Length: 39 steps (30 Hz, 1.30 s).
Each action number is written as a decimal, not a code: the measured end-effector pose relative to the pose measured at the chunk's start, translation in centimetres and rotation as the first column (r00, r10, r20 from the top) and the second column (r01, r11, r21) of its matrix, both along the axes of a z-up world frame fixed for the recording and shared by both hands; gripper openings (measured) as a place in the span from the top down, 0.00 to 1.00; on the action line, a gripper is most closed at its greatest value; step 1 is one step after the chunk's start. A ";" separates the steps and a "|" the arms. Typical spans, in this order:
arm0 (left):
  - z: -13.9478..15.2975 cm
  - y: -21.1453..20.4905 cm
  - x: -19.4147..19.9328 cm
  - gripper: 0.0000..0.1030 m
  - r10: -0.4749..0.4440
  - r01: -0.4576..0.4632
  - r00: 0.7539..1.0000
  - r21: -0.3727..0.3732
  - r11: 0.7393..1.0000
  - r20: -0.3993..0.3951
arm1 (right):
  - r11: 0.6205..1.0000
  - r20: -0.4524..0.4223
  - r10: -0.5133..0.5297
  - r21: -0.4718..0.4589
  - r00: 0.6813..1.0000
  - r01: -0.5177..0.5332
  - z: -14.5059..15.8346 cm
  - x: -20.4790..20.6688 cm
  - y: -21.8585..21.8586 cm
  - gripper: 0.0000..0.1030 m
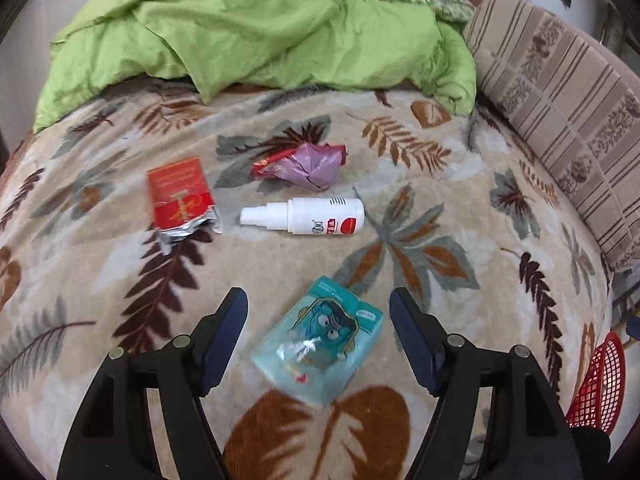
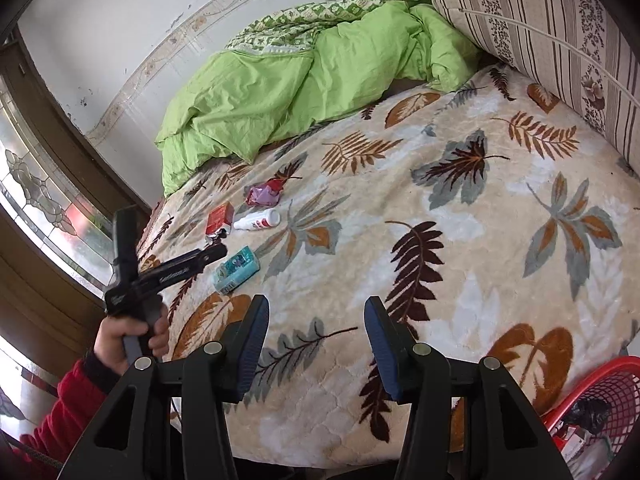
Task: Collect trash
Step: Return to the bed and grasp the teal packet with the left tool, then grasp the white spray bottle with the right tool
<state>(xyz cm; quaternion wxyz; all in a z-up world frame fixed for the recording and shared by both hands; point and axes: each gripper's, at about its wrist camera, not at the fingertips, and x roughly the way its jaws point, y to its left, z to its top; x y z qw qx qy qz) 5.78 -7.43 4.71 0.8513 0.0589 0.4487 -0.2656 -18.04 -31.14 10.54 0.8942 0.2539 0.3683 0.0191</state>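
Observation:
Several pieces of trash lie on a leaf-patterned bed blanket (image 1: 460, 184). A teal tissue pack (image 1: 320, 340) lies between the open jaws of my left gripper (image 1: 318, 306), which is just above it and holds nothing. Beyond it lie a white spray bottle (image 1: 308, 216), a torn red packet (image 1: 180, 196) and a crumpled purple wrapper (image 1: 308, 166). In the right wrist view my right gripper (image 2: 316, 314) is open and empty above the bed's near edge; the left gripper (image 2: 216, 252) reaches over the tissue pack (image 2: 236, 268) there.
A red mesh basket (image 2: 600, 404) with some trash stands off the bed's near right corner, also seen in the left wrist view (image 1: 600, 388). A green duvet (image 1: 248, 28) is bunched at the far side. A striped pillow (image 1: 560, 92) lines the right. A window (image 2: 36, 200) is at left.

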 end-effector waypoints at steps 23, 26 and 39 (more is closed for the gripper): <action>-1.8 3.2 -3.3 0.87 0.282 -0.285 0.958 0.044 0.958 0.055 | 0.966 -0.013 0.255 -0.042 0.967 -0.256 0.2 10.9 3.1 0.49; -1.5 5.3 -2.8 0.88 0.342 -0.343 0.938 0.003 0.939 0.049 | 0.943 -0.035 0.322 -0.084 0.946 -0.323 -0.5 14.7 4.8 0.49; -1.7 8.7 -1.0 0.88 0.424 -0.423 0.905 -0.045 0.905 0.019 | 0.857 -0.155 0.472 -0.153 0.868 -0.493 -6.0 31.4 12.2 0.49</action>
